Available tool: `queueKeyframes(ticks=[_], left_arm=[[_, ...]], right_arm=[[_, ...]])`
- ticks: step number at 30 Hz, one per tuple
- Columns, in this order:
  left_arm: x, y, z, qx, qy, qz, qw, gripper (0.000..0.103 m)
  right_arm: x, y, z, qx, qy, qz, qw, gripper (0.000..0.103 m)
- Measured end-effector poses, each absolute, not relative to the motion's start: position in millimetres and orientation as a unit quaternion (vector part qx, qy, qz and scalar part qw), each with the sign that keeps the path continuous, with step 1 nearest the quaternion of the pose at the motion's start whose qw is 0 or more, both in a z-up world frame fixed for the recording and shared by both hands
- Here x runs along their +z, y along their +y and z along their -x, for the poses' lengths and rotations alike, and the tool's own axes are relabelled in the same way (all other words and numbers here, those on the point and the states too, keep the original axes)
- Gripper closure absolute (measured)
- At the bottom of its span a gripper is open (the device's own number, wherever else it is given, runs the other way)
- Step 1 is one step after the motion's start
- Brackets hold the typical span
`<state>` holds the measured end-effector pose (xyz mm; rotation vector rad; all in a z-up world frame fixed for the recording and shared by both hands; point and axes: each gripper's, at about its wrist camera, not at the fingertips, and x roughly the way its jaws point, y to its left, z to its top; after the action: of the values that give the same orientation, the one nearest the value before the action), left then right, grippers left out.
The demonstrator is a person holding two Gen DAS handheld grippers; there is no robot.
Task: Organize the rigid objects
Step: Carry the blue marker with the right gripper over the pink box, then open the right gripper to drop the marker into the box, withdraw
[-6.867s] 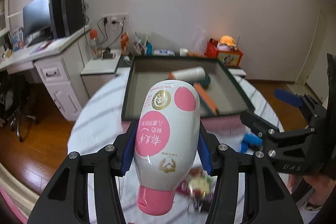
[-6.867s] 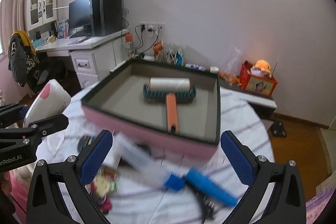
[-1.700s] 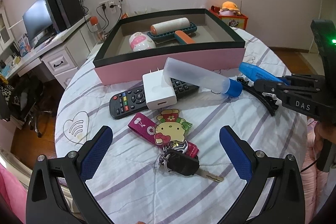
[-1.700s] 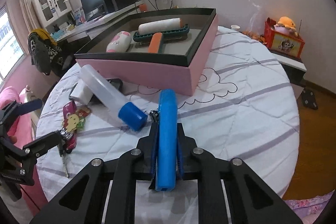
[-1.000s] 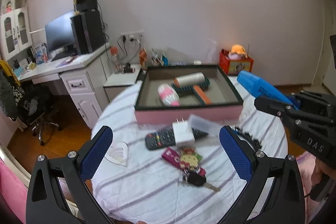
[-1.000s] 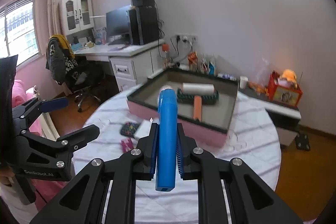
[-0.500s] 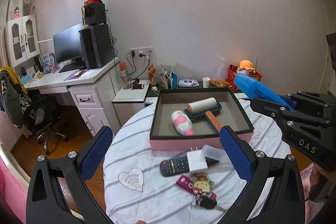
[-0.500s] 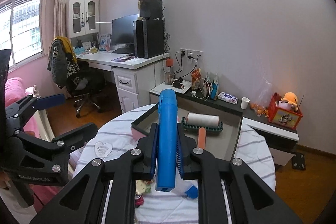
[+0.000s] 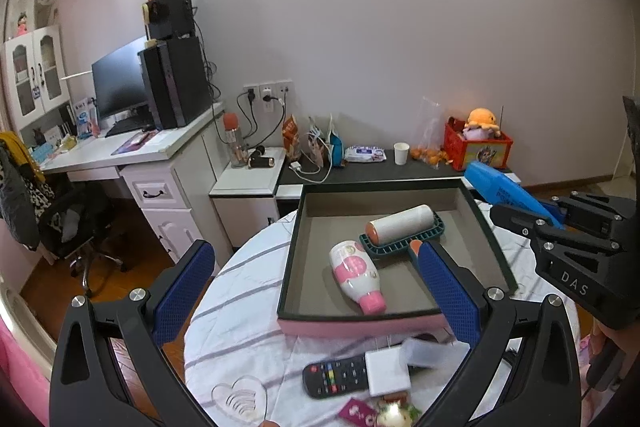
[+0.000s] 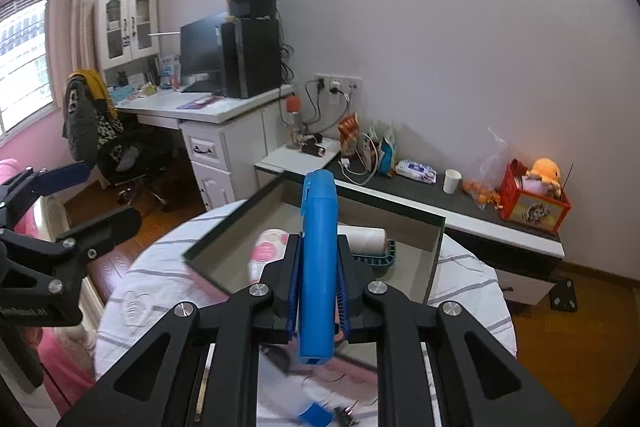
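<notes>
Both views have drawn closer to the pink box [image 9: 360,327], after backing off the table [image 9: 240,307].

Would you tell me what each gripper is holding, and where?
The right gripper clamps the blue comb handle around its rear half. The left gripper holds nothing.

Black angular frames with silver screw heads. Blue textured pads on the fingers [image 9: 184,291]. White "DAS" lettering on the right gripper [image 9: 516,203].
</notes>
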<state>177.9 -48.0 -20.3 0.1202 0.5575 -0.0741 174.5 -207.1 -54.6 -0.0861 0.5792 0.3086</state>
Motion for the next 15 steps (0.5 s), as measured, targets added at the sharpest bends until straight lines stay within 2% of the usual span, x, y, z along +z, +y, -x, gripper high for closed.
queueKeyframes(ticks=[7,15], left_arm=[[-47.2,-63.7,-218.0,-0.041,0.311,-0.075,0.946,0.0],[-73.0,-70.6,-230.1,-0.044,0.343,-0.087,0.934,0.0]], right_arm=[[-89.7,-225.3,-219.0,0.123,0.332,0.037,0.935,0.088],[-141.0,-234.8,-248.1,0.095,0.403,0.035,0.91,0.088]])
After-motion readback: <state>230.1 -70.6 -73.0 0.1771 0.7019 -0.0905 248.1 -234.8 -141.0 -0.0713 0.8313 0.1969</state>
